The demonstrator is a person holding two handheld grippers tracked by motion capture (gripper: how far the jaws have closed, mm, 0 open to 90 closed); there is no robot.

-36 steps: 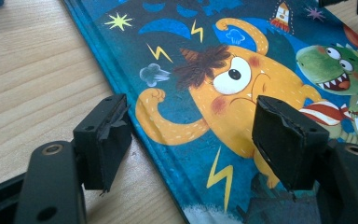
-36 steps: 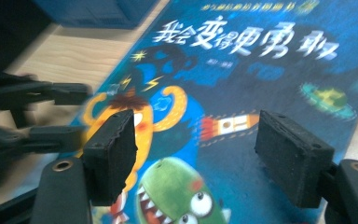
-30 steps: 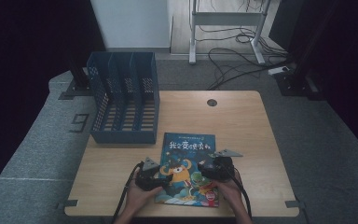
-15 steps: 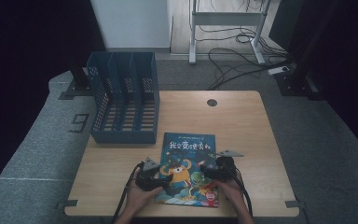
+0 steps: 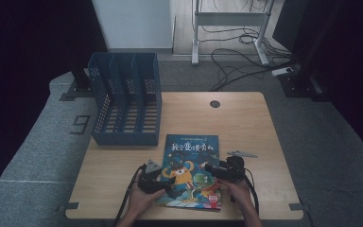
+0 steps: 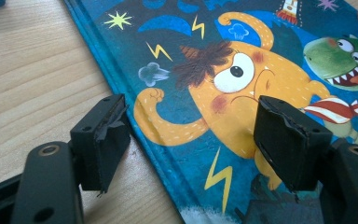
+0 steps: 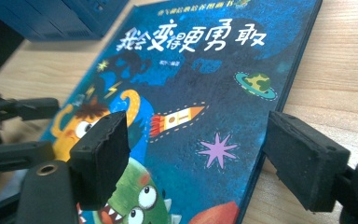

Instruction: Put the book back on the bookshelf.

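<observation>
Picture book (image 5: pixel 191 171) flat on surface (image 5: pixel 246 123), near front edge. Left claw (image 6: pixel 191 140) open astride its spine edge; right claw (image 7: pixel 205 158) open astride opposite edge. Risk: pads skidding off thin cover, book sliding, if closing without lifting an edge.

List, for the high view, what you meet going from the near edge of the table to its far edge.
Left gripper and right gripper over the book's near half → picture book → blue file rack → round hole in the table.
</observation>
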